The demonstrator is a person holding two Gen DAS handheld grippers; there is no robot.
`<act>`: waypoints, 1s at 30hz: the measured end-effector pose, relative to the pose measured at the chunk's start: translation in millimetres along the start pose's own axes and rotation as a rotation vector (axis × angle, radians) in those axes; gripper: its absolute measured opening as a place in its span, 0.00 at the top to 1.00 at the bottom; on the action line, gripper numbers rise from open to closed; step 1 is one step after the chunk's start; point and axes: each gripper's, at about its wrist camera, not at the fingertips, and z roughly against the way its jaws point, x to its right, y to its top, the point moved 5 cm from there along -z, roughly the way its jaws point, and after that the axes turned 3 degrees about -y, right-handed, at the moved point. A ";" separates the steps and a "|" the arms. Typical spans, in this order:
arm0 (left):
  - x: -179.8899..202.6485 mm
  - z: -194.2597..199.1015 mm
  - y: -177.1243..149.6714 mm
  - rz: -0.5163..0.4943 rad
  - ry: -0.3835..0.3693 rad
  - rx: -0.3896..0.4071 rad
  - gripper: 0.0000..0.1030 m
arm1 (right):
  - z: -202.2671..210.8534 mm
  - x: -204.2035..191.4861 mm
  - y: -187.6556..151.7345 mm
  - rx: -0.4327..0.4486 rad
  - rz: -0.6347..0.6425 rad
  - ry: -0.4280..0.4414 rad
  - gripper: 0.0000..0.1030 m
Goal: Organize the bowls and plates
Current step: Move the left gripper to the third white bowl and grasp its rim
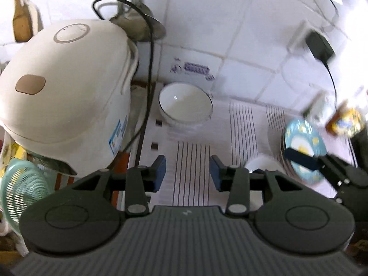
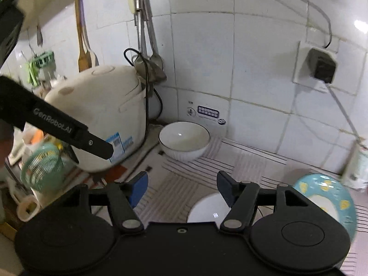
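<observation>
Nearest you, both claws hang released with nothing between their blue pads: your left claw over the striped mat, your right claw a little wider.

Just under the right claw sits a white bowl, and beside it the blue patterned plate tops a short stack of plates. In the left view the right claw's finger crosses in front of that plate (whether it touches, I cannot tell); a careless swing there could clip the rim and slide the stack on the cloth.

Farther back, the dark-rimmed bowl stands against the tiled wall, near the rice cooker and its black cord. Reach for it at speed and you may snag that cord, or knock the bowl into the tiles. The mat may also bunch on the counter.
</observation>
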 end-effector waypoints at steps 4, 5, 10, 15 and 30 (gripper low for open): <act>-7.2 -26.8 8.5 0.075 0.007 0.031 0.60 | -31.5 17.5 12.6 -0.003 -0.046 0.022 0.31; -9.4 -32.9 9.3 0.091 0.010 0.035 0.60 | -39.6 21.5 15.0 -0.008 -0.057 0.028 0.32; -17.8 -68.8 16.7 0.183 0.004 0.040 0.60 | -76.1 25.1 26.3 -0.037 -0.037 0.037 0.32; -16.4 -88.0 24.5 0.194 0.017 0.101 0.59 | -112.6 32.3 36.8 -0.050 -0.053 0.058 0.32; -26.6 -158.0 38.1 0.212 0.097 0.039 0.61 | -203.7 58.3 33.3 -0.238 -0.257 0.130 0.51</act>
